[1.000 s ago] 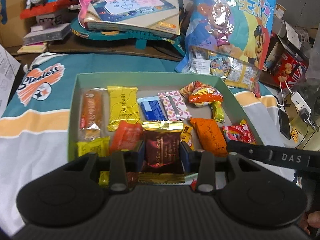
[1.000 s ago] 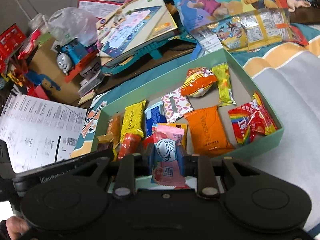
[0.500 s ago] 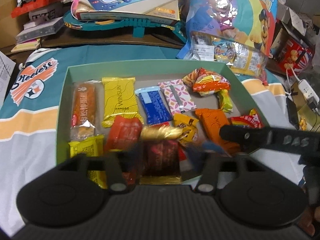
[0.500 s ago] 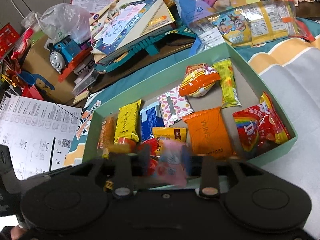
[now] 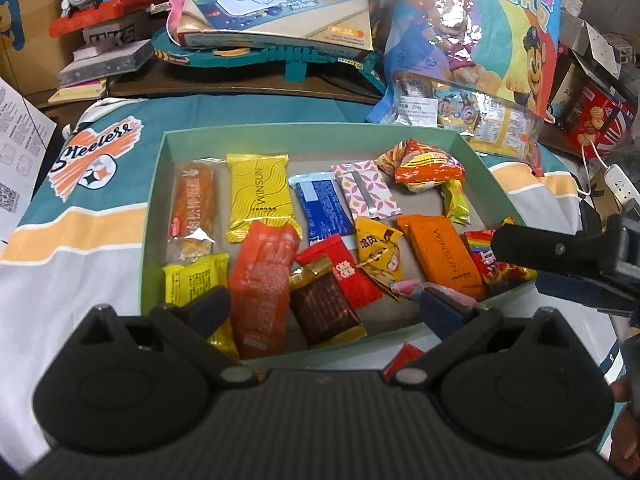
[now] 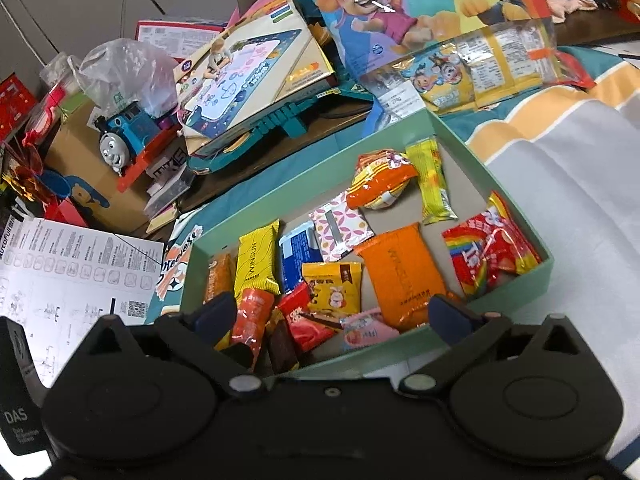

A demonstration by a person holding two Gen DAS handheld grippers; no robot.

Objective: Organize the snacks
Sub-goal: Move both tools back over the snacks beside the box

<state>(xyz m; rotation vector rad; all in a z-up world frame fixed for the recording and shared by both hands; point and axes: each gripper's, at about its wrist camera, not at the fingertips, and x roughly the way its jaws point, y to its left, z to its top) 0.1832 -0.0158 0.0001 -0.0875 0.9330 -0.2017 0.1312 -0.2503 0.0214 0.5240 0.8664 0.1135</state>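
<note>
A green box (image 5: 304,136) (image 6: 532,276) holds several wrapped snacks. My left gripper (image 5: 326,308) is open and empty above the box's near edge. Between its fingers lies a dark brown chocolate packet (image 5: 326,310), beside a red-orange packet (image 5: 262,276). My right gripper (image 6: 332,316) is open and empty over the same near edge. A pink vitamin packet (image 6: 366,334) lies below it in the box; it also shows in the left wrist view (image 5: 440,294). The right gripper's body (image 5: 568,264) shows at right in the left view.
A large cartoon snack bag (image 5: 480,40) (image 6: 420,20), a toy box on a teal stand (image 5: 280,12), and a blue toy train (image 6: 128,132) crowd the back. A printed sheet (image 6: 60,264) lies left. A red packet (image 5: 404,360) sits outside the box's near wall.
Both grippers have opened. The brown chocolate packet has dropped from the left gripper and the pink vitamin packet from the right gripper into the box.
</note>
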